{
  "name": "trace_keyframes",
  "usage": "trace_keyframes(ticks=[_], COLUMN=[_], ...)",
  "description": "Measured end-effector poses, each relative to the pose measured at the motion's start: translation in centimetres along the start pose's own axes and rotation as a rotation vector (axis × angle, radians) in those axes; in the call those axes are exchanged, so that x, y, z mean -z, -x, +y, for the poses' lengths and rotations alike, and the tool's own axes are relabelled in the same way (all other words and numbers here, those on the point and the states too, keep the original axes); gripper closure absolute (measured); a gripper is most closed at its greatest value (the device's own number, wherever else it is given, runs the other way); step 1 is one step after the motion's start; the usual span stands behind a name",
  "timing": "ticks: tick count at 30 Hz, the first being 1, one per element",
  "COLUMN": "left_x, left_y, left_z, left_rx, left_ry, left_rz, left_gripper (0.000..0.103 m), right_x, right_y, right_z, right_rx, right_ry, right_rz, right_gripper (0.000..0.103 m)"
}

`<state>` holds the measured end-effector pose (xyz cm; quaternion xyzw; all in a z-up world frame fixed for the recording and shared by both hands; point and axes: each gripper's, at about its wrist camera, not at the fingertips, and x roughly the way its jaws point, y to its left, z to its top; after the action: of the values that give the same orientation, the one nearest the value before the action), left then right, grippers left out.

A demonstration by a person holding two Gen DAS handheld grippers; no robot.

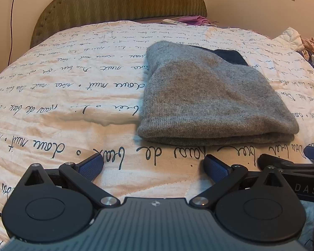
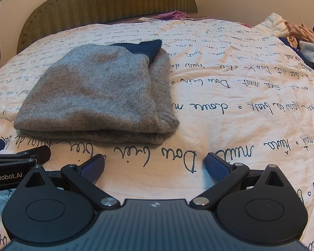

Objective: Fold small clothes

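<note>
A grey knitted garment [image 1: 211,96] lies folded into a thick rectangle on the bed, with a dark navy part [image 1: 230,56] showing at its far end. The right wrist view shows the same grey garment [image 2: 102,96] ahead and to the left, its navy part [image 2: 144,47] at the back. My left gripper [image 1: 153,164] stands open just short of the garment's near fold, nothing between its blue pads. My right gripper [image 2: 155,165] is open too, over bare bedspread to the right of the garment. Each gripper appears at the edge of the other's view.
The bed wears a cream bedspread [image 1: 62,96] printed with dark script. An upholstered headboard [image 1: 119,2] stands behind. A pile of loose clothes [image 2: 299,35] lies at the far right edge, and a purple cloth [image 1: 196,19] with a white power strip sits near the headboard.
</note>
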<state>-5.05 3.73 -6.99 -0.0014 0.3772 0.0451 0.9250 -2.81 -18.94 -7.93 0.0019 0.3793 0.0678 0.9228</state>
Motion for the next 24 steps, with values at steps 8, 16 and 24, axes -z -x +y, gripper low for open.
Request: trace_keyframes(ticks=[8, 16, 24], left_x=[-0.27, -0.50, -0.35], left_y=[-0.14, -0.22, -0.15], left_z=[-0.03, 0.00, -0.07], left_rx=[-0.004, -0.003, -0.005], left_ry=[0.010, 0.009, 0.013], left_rz=[0.013, 0.025, 0.020], left_gripper=[0.000, 0.000, 0.000], right_x=[-0.22, -0.75, -0.78], right_y=[-0.13, -0.37, -0.38], right_z=[-0.05, -0.13, -0.09], right_rx=[-0.003, -0.004, -0.005], right_ry=[0.002, -0.001, 0.006], right_rz=[0.010, 0.039, 0.039], right_gripper=[0.000, 0.000, 0.000])
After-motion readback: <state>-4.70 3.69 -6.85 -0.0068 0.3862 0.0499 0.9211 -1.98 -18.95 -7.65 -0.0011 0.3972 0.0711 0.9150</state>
